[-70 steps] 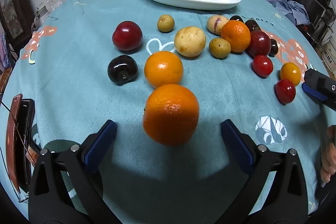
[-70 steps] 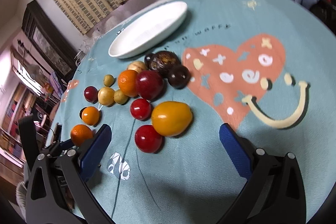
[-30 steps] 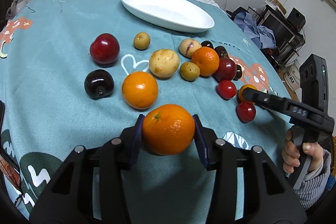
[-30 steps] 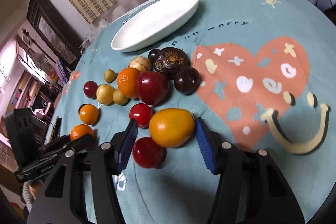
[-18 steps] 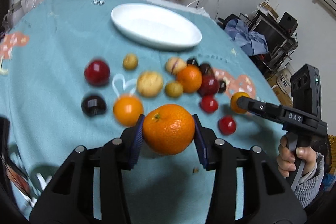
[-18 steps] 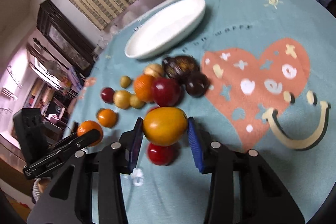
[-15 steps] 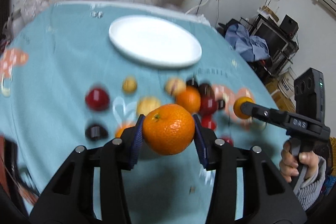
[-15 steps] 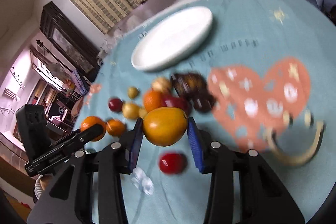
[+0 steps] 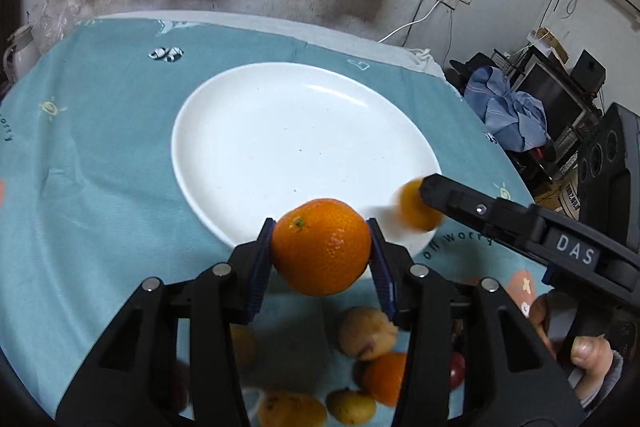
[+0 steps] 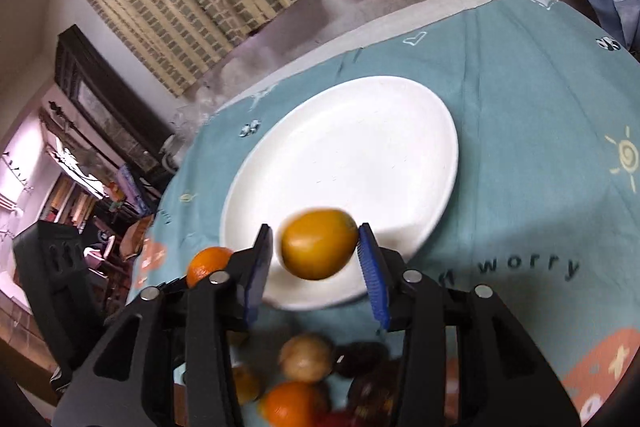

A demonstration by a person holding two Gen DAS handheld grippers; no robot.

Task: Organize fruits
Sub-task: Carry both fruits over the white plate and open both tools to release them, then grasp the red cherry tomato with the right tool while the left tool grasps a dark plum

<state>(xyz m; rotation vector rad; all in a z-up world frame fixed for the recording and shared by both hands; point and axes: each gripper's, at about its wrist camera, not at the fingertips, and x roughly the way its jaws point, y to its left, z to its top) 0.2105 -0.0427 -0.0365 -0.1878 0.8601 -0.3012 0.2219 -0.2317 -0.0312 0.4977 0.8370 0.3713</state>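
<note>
My left gripper (image 9: 320, 259) is shut on an orange (image 9: 320, 253) and holds it in the air at the near rim of the white oval plate (image 9: 280, 131). My right gripper (image 10: 316, 251) has its jaws parted slightly around a yellow-orange fruit (image 10: 318, 243), which is blurred and sits in the gap above the plate's near rim (image 10: 352, 155). A thin gap shows on both sides of that fruit. In the left wrist view the yellow-orange fruit (image 9: 414, 205) shows at the right gripper's tip, over the plate's right edge. The plate holds nothing.
Several fruits lie on the teal cloth (image 9: 100, 155) below both grippers: a tan round fruit (image 9: 366, 331), an orange (image 9: 384, 377), small yellow-green ones (image 9: 350, 405) and dark ones (image 10: 360, 355). A wall with a curtain stands behind the table; clutter sits to the right.
Both grippers closed on their fruits, lifted them off the cloth and carried them forward to the plate. The right jaws now stand slightly wider around the blurred fruit.
</note>
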